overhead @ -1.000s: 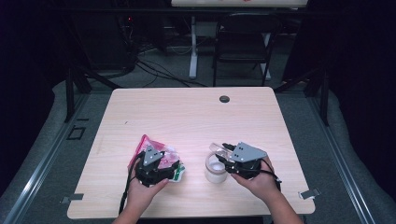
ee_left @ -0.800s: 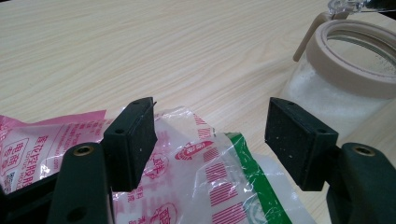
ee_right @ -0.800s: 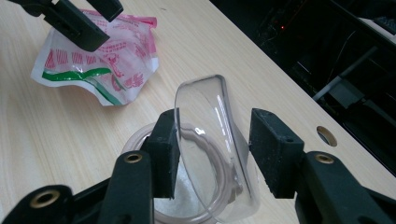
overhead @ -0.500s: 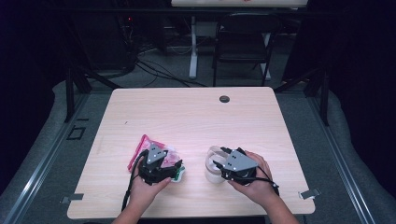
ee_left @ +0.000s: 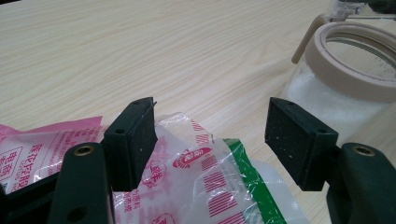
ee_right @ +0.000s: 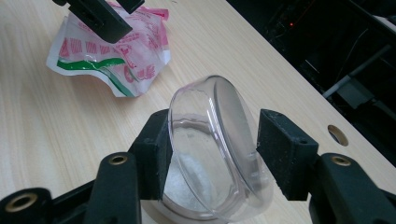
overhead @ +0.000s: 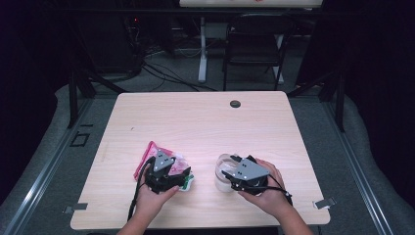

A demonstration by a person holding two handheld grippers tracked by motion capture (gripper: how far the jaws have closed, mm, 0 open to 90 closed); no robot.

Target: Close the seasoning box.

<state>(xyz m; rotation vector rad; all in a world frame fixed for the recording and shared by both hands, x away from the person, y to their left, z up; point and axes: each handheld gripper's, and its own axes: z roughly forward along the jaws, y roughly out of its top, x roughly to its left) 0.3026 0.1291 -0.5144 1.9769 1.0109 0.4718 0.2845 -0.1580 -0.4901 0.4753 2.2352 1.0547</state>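
Note:
A clear jar point(overhead: 221, 177) with a beige rim point(ee_left: 348, 70) and white powder inside stands near the table's front. Its clear flip lid point(ee_right: 215, 135) is tipped up between the pads of my right gripper point(overhead: 232, 171) point(ee_right: 210, 144). Those jaws have just been opening, and the lid stands loose between them. To the jar's left lie pink, white and green plastic bags point(overhead: 149, 152) point(ee_left: 196, 172) point(ee_right: 116, 51). My left gripper point(overhead: 171, 177) point(ee_left: 210, 135) hovers just over the bags, open, with nothing between its pads. Its jaw also shows in the right gripper view point(ee_right: 100, 16).
The wooden table point(overhead: 195, 122) has a dark round cable hole point(overhead: 235, 104) near its far edge. A black chair point(overhead: 254, 44) and cables stand on the floor beyond. Both hands work close to the table's front edge.
The right hand has shifted slightly left and toward the front edge, closing in on the jar's lid. The left hand and the bags have stayed put.

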